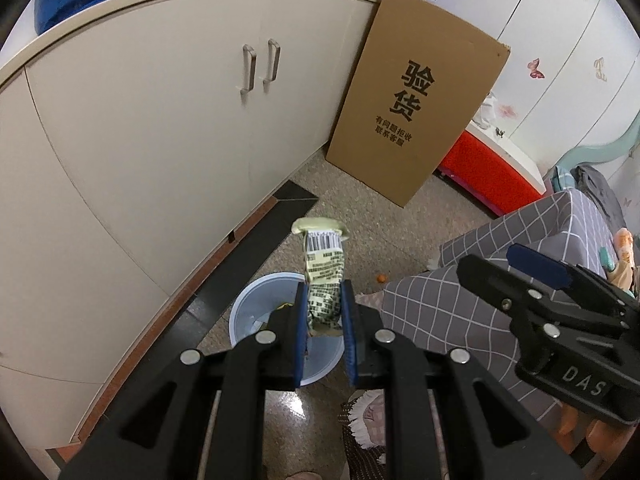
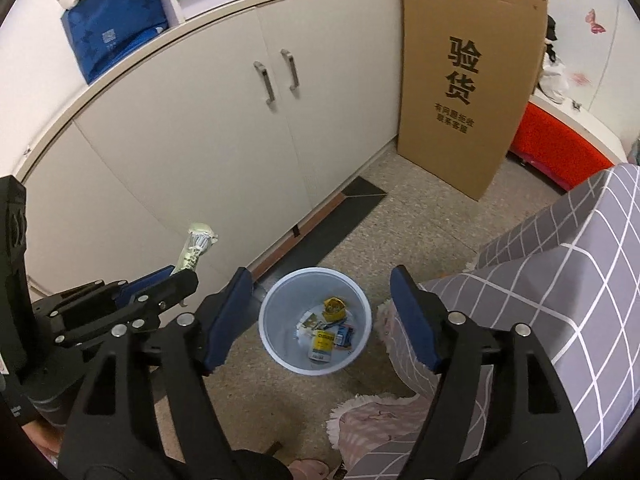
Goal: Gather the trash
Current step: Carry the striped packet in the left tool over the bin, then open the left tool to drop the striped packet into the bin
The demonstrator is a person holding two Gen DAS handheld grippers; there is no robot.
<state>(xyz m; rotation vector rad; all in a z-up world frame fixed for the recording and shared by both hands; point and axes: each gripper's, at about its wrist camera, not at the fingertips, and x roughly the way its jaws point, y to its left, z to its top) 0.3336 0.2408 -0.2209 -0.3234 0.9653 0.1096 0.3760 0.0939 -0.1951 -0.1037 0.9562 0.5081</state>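
- While the left gripper [image 1: 325,308] is pinching a crumpled green-and-white snack wrapper [image 1: 323,280] between its blue pads, it is hanging just above the pale blue wastebasket [image 2: 272,336], near the basket's left rim.
- In the right wrist view, the same wrapper [image 2: 196,248] is sticking up out of the left gripper [image 2: 160,280], its barcode end pointing away toward the cream cabinet [image 2: 200,140].
- The right gripper [image 2: 324,316] is hovering with its fingers spread wide and nothing between them; the open mouth of the wastebasket is showing straight through the gap.
- Several bits of trash are already lying on the basket's bottom: a yellow packet [image 2: 334,306] and a few small printed wrappers.
- The basket is standing on the speckled floor [image 2: 420,220] between the cabinet on the left and a grey checked cover [image 2: 560,280] on the right; a tall cardboard box [image 2: 468,80] is leaning at the far end.
- Judging by this, the drop-off step is under way: one hand is looking finished, the other is about to release.
- The next move is calling for the left hand to centre the wrapper over the opening and then spread its pads, since a light, crumpled wrapper could catch on the rim or cling to a pad.
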